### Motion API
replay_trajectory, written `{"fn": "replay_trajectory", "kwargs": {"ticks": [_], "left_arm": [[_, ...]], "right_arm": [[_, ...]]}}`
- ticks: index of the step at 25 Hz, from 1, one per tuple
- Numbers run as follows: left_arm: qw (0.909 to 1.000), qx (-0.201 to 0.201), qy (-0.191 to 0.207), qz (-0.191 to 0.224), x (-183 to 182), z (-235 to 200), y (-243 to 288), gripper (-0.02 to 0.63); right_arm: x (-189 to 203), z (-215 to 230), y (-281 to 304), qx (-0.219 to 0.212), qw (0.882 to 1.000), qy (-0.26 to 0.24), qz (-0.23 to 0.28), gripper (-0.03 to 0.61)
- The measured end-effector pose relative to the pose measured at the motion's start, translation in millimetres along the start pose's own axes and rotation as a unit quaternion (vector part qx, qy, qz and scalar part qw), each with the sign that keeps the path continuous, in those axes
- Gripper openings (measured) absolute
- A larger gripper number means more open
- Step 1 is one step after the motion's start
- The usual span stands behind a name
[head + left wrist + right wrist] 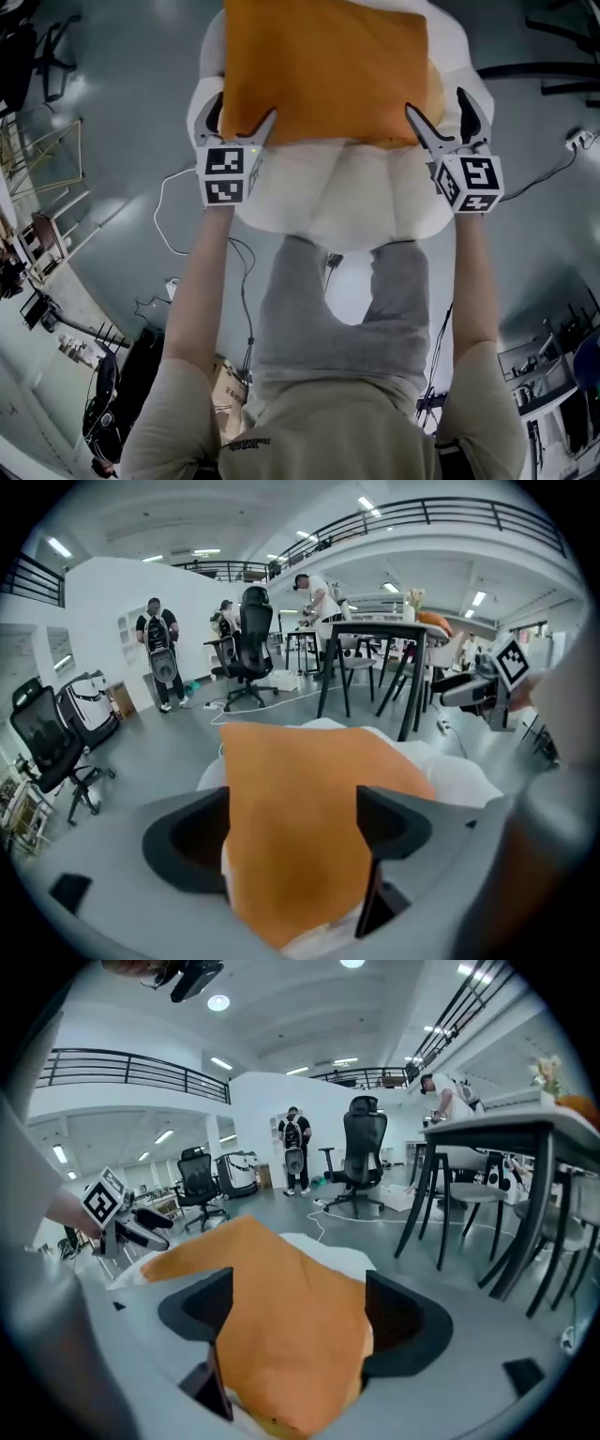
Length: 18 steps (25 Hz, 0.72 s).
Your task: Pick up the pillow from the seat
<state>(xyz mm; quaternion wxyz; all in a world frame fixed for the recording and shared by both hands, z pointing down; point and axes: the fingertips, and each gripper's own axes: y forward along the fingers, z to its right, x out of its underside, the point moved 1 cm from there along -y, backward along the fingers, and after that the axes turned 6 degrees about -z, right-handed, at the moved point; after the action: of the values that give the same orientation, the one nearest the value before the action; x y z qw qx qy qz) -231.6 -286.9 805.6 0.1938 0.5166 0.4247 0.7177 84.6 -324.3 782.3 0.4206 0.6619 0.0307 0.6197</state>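
An orange pillow point(323, 66) lies on a white padded seat point(319, 202) in front of me. My left gripper point(242, 117) stands open around the pillow's near left corner, one finger on each side of it. The right gripper point(436, 108) is open around the near right corner in the same way. In the left gripper view the pillow point(300, 855) fills the gap between the wide-set jaws of the left gripper point(292, 827). In the right gripper view the pillow point(281, 1269) sits between the spread jaws of the right gripper point(291, 1312). The pillow rests flat on the seat.
A grey floor surrounds the seat, with a white cable point(169, 211) at the left. A black-legged table point(375, 658) and office chairs point(246, 644) stand beyond the seat. Several people point(155, 653) stand in the background. Another dark chair point(47, 747) is at the far left.
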Motion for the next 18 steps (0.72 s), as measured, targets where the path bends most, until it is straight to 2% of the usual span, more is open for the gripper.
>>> {"fn": "replay_trajectory", "kwargs": {"ticks": [3,6,9,12,14,18], "left_arm": [[0.9997,-0.002,-0.013,-0.019,29.6,-11.2,26.2,0.41],[0.9989,0.006,-0.01,-0.045,63.7,-7.0,54.2,0.419],[0.9993,-0.004,0.002,-0.037,73.0,-4.4,70.1,0.418],[0.9992,-0.009,0.004,-0.04,77.5,-3.1,79.8,0.417],[0.999,-0.01,0.004,-0.043,85.5,-5.5,88.7,0.416],[0.9985,-0.008,0.013,-0.052,92.9,-4.7,103.3,0.38]], "right_arm": [[53.1,10.6,32.7,0.008,0.999,0.023,-0.022,0.43],[109.8,20.5,60.6,0.017,0.997,0.053,-0.047,0.443],[161.8,29.3,85.1,0.02,0.994,0.078,-0.074,0.488],[210.5,30.0,104.7,0.009,0.991,0.078,-0.112,0.532],[233.2,27.4,117.8,0.0,0.987,0.104,-0.119,0.545],[256.9,20.4,142.4,-0.017,0.975,0.189,-0.112,0.555]]}}
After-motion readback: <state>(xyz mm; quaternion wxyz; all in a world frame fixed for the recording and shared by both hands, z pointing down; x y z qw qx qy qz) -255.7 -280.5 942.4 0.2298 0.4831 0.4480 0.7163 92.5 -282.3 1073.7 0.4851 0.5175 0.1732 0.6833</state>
